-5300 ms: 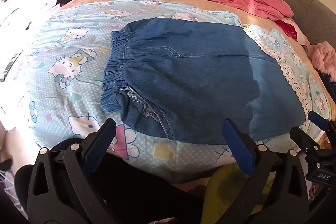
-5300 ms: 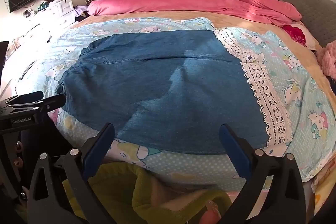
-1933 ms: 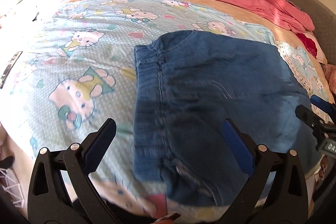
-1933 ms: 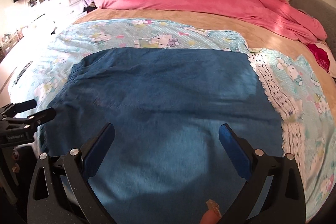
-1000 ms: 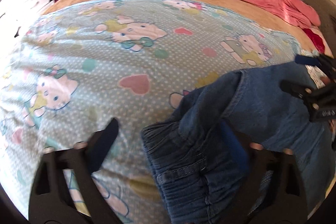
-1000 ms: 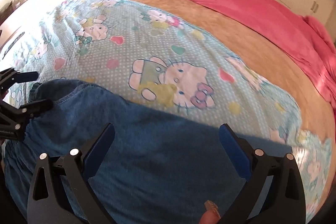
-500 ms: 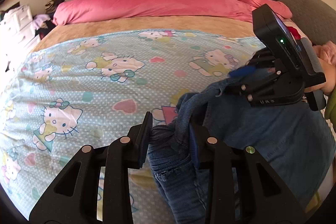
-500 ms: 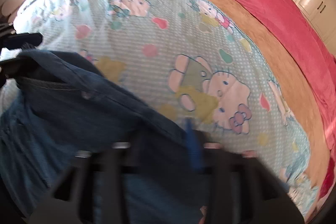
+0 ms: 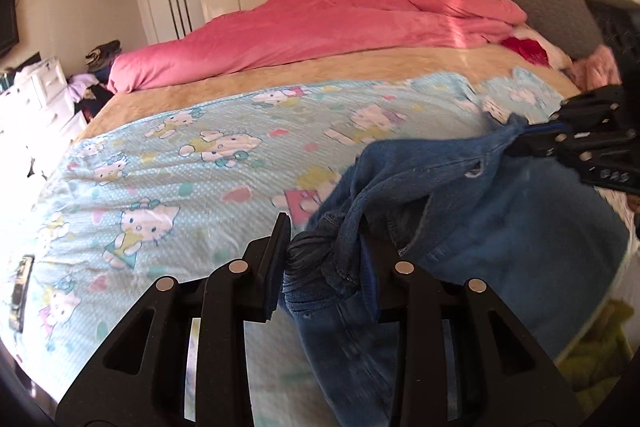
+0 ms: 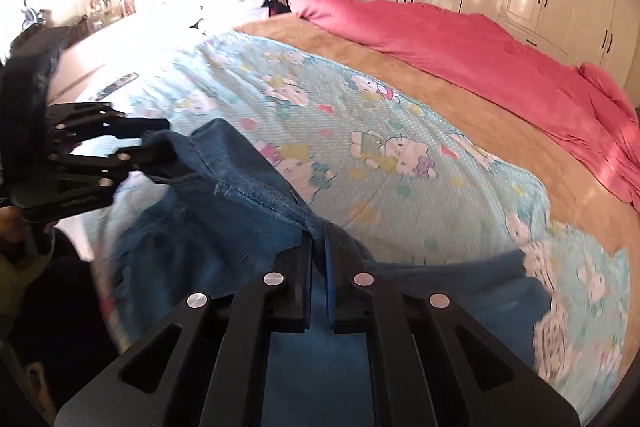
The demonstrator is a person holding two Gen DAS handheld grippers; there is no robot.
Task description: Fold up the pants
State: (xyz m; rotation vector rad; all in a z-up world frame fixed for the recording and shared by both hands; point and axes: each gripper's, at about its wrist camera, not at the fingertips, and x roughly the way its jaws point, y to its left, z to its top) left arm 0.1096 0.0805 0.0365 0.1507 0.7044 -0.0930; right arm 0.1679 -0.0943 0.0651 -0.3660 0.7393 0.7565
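Fingers (image 9: 276, 259) on pants (image 9: 480, 211) (cartoon-print bedspread (image 9: 168, 163) beneath)

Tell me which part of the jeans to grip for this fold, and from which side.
Grip the jeans along the lifted top edge, at its two ends, coming from the near side of the bed. The left gripper already clamps the bunched elastic waistband end; the right gripper is shut on the thin seam end. That edge hangs taut between them, so the cloth should carry over evenly.
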